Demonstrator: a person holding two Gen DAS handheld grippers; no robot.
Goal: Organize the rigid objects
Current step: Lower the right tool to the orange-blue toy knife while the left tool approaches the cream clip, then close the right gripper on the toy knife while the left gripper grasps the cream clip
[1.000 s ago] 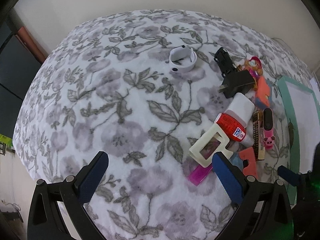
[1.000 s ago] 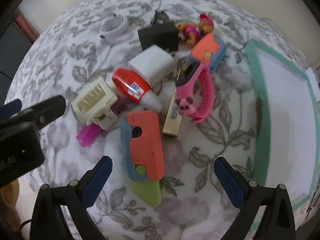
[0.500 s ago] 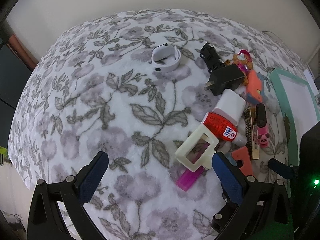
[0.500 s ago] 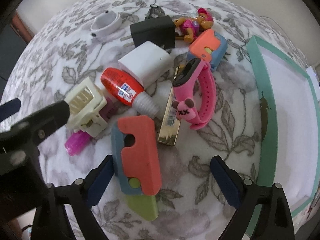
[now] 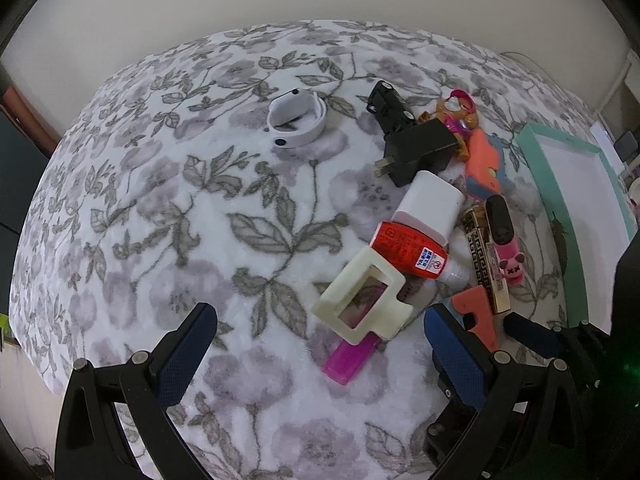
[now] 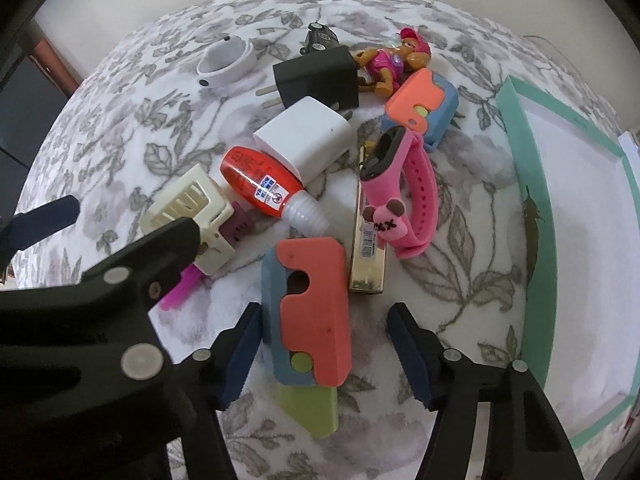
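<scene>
A pile of small rigid objects lies on the floral cloth. My right gripper is open, with its jaws on either side of the orange, blue and green toy knife, left pad touching it. My left gripper is open above the cloth, its right finger beside the cream plastic frame and the pink lighter. The red glue bottle, white charger, black plug, pink watch, gold box and toy figure lie in the pile.
A teal-rimmed white tray stands at the right, also in the left wrist view. A white ring band lies apart at the back. A second orange and blue toy lies near the tray. The left gripper's arm crosses the right wrist view.
My right gripper has moved forward and down and narrowed around the toy knife. My left gripper has drifted right, closer to the cream frame.
</scene>
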